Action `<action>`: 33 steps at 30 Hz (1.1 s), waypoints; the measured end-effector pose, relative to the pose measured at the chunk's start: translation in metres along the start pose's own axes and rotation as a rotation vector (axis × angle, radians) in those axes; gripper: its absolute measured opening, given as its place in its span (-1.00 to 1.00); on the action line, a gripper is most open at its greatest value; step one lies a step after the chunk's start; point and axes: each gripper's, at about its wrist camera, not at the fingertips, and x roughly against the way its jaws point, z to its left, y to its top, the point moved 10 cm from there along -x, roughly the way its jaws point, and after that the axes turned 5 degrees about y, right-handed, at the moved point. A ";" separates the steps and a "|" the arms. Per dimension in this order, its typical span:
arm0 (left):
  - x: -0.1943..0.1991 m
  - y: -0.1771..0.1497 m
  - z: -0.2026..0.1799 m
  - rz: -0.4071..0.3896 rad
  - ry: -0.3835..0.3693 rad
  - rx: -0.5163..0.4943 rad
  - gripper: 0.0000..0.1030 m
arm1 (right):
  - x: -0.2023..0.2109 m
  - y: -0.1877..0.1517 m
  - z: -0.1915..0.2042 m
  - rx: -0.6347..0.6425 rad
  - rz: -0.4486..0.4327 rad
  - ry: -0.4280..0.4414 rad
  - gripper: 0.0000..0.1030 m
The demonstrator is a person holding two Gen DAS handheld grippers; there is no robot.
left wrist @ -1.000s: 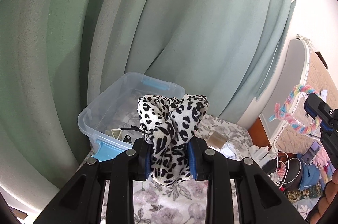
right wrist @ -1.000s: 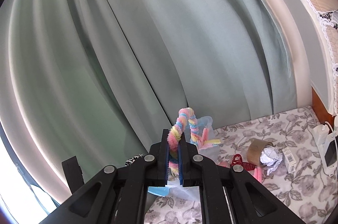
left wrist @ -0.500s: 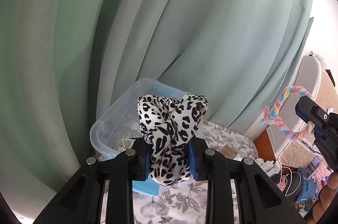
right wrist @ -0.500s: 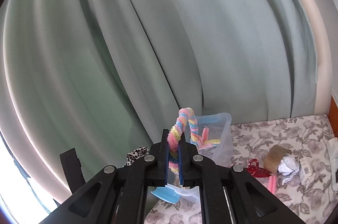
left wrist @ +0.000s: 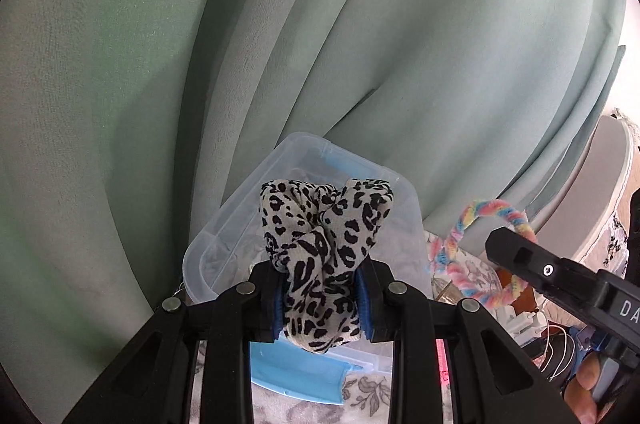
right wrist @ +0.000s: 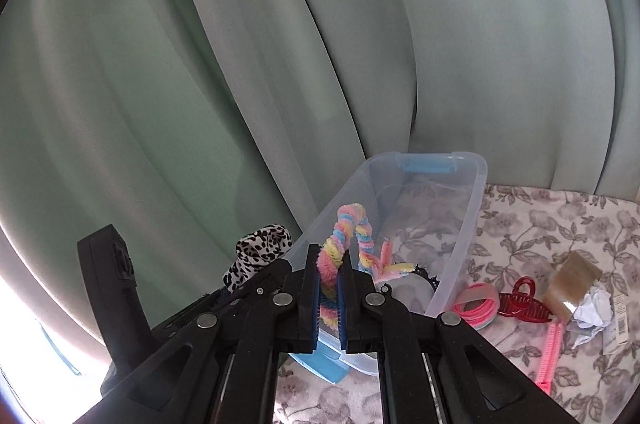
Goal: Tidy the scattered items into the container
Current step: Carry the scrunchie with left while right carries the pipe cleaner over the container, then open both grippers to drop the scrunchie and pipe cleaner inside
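My left gripper [left wrist: 322, 298] is shut on a leopard-print scrunchie [left wrist: 326, 228] and holds it above the near end of a clear plastic container [left wrist: 224, 236] with blue latches. My right gripper [right wrist: 329, 298] is shut on a rainbow fuzzy twisted loop [right wrist: 352, 228] and holds it over the near left side of the container [right wrist: 464, 224]. The loop also shows in the left wrist view [left wrist: 464, 236], to the right of the container. The scrunchie shows in the right wrist view [right wrist: 260, 248], left of the loop.
On the floral cloth [right wrist: 540, 220] right of the container lie pink hair ties [right wrist: 478, 306], a red claw clip [right wrist: 522, 304], a tape roll [right wrist: 572, 280], crumpled paper [right wrist: 592, 312] and a pink comb [right wrist: 550, 356]. A green curtain [right wrist: 280, 64] hangs close behind.
Both grippers have moved left toward the container with their items still held. The right gripper and its loop now appear much closer in the left wrist view.
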 end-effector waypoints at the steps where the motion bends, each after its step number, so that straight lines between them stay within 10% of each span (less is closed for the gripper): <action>1: -0.004 0.000 0.000 0.007 -0.002 0.002 -0.44 | -0.008 -0.002 -0.005 -0.009 0.014 -0.003 -0.85; 16: -0.053 -0.007 0.003 0.092 0.020 -0.001 -0.41 | -0.060 -0.041 -0.038 -0.040 0.191 -0.042 -0.79; 21: -0.056 -0.009 0.006 0.093 0.050 0.004 0.09 | -0.064 -0.047 -0.048 -0.056 0.226 -0.079 -0.79; 26: -0.056 -0.007 0.003 0.088 0.051 -0.005 0.30 | -0.062 -0.048 -0.051 -0.071 0.231 -0.080 -0.04; 33: -0.041 0.001 0.000 0.065 0.062 -0.022 0.34 | -0.044 -0.040 -0.043 -0.055 0.197 -0.064 -0.01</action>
